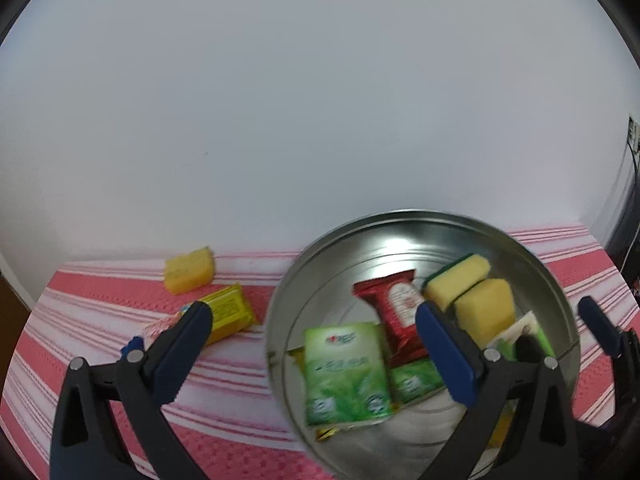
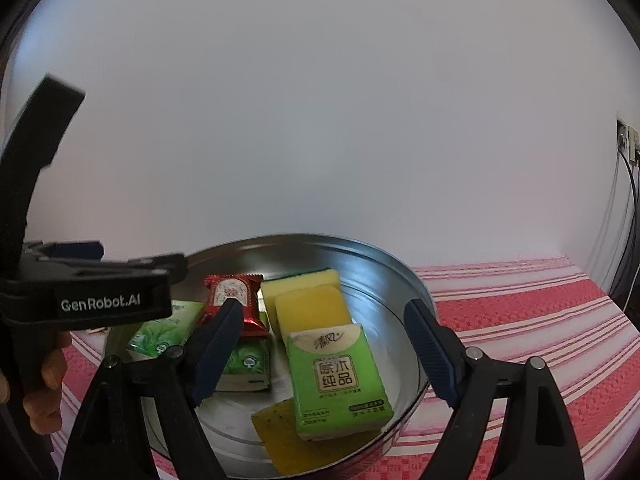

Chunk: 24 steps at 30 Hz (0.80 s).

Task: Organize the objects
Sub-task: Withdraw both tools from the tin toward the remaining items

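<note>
A round metal tin [image 1: 400,216] stands on a pink striped cloth [image 1: 100,300]. In it lie green tissue packs [image 1: 346,372], a red packet [image 1: 402,308] and two yellow sponges [image 1: 484,308]. My left gripper [image 1: 314,320] hovers open over the tin's left rim, holding nothing. On the cloth to its left lie a yellow sponge [image 1: 189,268] and a yellow packet [image 1: 230,312]. In the right wrist view my right gripper [image 2: 322,316] stands open above the tin [image 2: 400,268]. A green tissue pack [image 2: 340,376] lies below and between its fingers, untouched.
A white wall rises right behind the table. The left gripper's black body [image 2: 100,300] and the hand [image 2: 44,380] holding it crowd the tin's left side. Cables [image 2: 628,208] hang at the far right. Bare cloth [image 2: 520,320] stretches right of the tin.
</note>
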### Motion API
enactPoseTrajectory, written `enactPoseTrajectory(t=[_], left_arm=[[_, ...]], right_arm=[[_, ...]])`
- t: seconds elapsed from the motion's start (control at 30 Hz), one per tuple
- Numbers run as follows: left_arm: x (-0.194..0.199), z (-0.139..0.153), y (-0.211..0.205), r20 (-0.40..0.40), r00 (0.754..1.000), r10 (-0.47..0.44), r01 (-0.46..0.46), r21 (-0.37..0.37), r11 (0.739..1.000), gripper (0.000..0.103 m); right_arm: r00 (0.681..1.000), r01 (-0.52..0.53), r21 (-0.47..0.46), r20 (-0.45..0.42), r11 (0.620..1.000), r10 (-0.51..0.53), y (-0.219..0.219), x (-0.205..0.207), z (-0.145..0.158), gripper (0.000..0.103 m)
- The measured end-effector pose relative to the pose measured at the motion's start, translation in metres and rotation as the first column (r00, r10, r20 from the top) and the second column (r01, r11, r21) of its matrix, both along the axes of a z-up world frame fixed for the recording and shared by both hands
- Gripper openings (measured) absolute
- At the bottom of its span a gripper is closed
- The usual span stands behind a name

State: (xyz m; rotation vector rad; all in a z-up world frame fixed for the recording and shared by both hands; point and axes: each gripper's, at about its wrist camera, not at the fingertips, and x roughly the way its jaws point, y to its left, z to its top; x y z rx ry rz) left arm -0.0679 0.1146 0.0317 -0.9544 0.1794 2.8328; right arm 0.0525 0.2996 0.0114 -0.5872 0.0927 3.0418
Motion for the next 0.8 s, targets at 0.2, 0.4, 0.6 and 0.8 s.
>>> enactPoseTrajectory(t=[0.2, 0.4, 0.6, 0.8], left_arm=[[0.000, -0.006, -0.007, 0.003, 1.000, 0.024, -0.024, -0.023, 0.999, 0.103], [-0.005, -0.015, -0.016, 0.006, 0.999, 0.037, -0.037, -0.020, 0.999, 0.103], [-0.003, -0.023, -0.013, -0.009, 0.999, 0.047, -0.048, -0.046, 0.998, 0.103], [0.008, -0.028, -0.009, -0.058, 0.997, 0.046, -0.049, -0.054, 0.997, 0.103]], right_arm=[[0.999, 0.006, -0.022, -0.032, 1.000, -0.007, 0.011, -0.003, 0.003, 0.084], [0.997, 0.025, -0.060, -0.065, 0.998, -0.029, 0.015, -0.009, -0.002, 0.084], [0.997, 0.030, -0.085, -0.066, 0.996, -0.036, 0.017, -0.009, -0.004, 0.084], [0.995, 0.050, -0.090, -0.084, 0.995, -0.058, 0.018, -0.004, -0.001, 0.084]])
